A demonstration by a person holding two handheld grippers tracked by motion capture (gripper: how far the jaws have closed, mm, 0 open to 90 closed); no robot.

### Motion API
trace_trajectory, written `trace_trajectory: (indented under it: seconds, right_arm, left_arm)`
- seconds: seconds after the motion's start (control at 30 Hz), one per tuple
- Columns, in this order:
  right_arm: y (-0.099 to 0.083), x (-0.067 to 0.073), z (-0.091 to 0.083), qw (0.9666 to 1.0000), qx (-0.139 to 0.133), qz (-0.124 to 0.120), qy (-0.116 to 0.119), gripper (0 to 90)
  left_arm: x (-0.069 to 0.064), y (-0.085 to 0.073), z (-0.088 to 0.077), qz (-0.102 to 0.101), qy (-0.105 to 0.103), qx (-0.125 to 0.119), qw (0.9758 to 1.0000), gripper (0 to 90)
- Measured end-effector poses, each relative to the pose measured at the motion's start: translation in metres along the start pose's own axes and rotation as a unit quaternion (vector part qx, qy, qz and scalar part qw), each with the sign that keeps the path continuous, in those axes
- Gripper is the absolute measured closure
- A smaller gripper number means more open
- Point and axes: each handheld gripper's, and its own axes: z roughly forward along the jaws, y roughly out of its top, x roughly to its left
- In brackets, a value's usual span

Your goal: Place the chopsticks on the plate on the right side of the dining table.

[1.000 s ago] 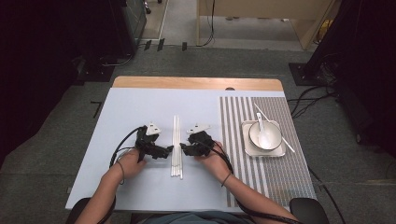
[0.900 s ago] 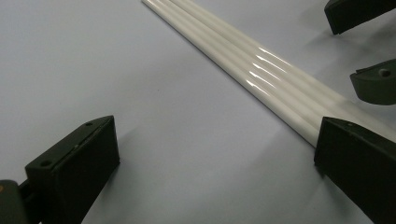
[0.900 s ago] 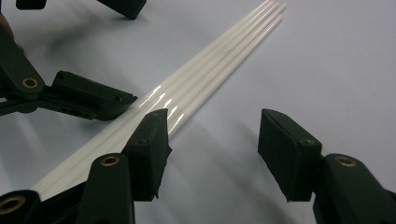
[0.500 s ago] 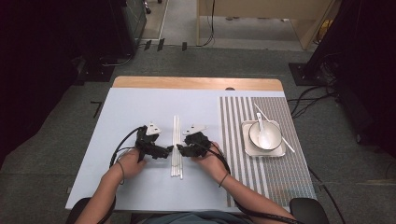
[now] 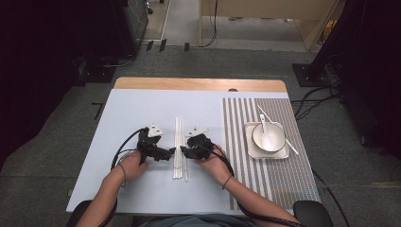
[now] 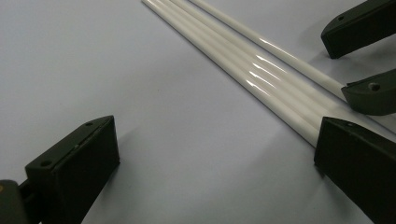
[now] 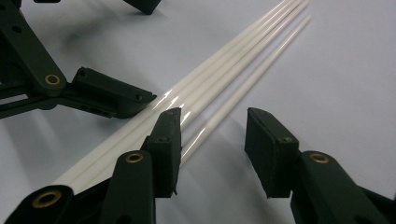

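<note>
Several long white sticks (image 5: 178,146) lie side by side on the pale blue mat (image 5: 142,109). Three of them form a tight bundle (image 7: 224,60), and a single stick (image 7: 261,74) lies slightly apart. My right gripper (image 7: 212,135) straddles that single stick. Its jaws have just been closing, and a gap remains on both sides of the stick. My left gripper (image 6: 215,158) stands wide open, with one jaw at the edge of the bundle (image 6: 261,79). From above, the left gripper (image 5: 169,153) and right gripper (image 5: 183,151) face each other across the sticks.
A white square plate (image 5: 280,152) holding a bowl (image 5: 267,136) and spoon sits on the striped mat (image 5: 265,184) at the right, with a thin stick lying across it. The table's wooden back edge (image 5: 198,84) runs behind the mats.
The right gripper's jaws have narrowed around the single stick. Both hands have stayed where they were.
</note>
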Motion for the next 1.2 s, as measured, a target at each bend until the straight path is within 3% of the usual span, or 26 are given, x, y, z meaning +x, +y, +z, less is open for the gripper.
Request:
trace_trajectory:
  seconds: [0.67, 1.2]
  right_arm:
    - [0.001, -0.008, -0.004, 0.9998, 0.017, 0.008, -0.004, 76.5]
    - [0.001, -0.020, -0.009, 0.9994, 0.025, 0.019, -0.012, 80.3]
  left_arm:
    - [0.000, 0.000, 0.000, 0.000, 0.000, 0.000, 1.0000, 0.0]
    - [0.000, 0.000, 0.000, -0.001, 0.000, -0.001, 1.0000, 0.0]
